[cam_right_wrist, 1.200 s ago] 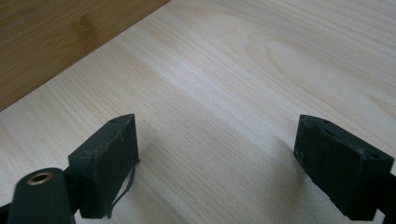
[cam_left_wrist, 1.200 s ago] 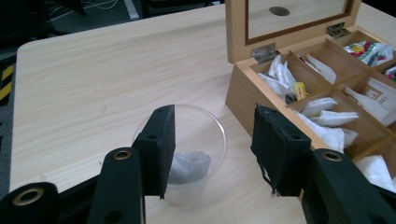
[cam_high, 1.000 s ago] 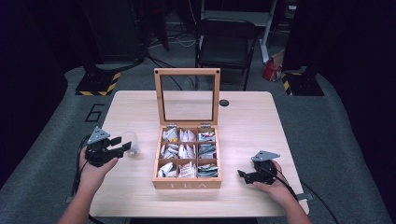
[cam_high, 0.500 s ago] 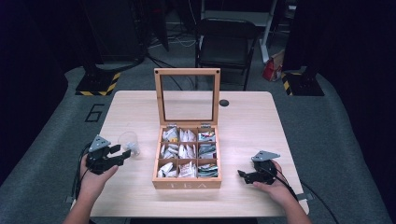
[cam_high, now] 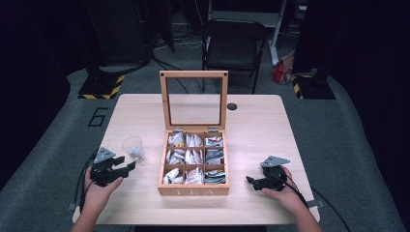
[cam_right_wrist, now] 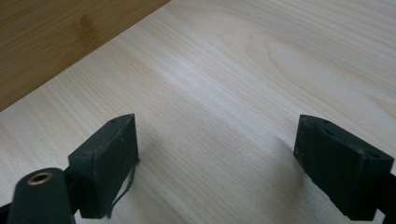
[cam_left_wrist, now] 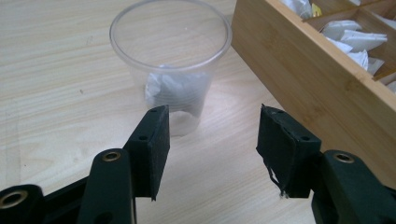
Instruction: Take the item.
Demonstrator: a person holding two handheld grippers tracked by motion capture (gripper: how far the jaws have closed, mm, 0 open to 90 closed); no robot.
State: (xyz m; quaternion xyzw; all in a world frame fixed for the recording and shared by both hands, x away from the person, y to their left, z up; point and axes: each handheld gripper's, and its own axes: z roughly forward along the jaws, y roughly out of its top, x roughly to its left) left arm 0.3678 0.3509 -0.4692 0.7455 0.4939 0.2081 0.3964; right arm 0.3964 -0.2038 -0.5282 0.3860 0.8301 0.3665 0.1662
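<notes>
Our left gripper (cam_high: 126, 167) has drawn back from the cup (cam_left_wrist: 171, 60), jaws apart, bagged tea inside; right gripper (cam_high: 250, 182) idle, gaping.

The person's two forearms come in from the bottom, the left hand (cam_high: 99, 191) holding the black left hand-held gripper (cam_high: 126, 167) with its jaws apart, and the right hand (cam_high: 285, 193) holding the black right hand-held gripper (cam_high: 250, 182) with its jaws wide apart.

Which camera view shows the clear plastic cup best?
The left gripper view: the cup is close, with a white packet visible inside. The high view shows it small, left of the tea box. The right gripper view looks at bare table.
</notes>
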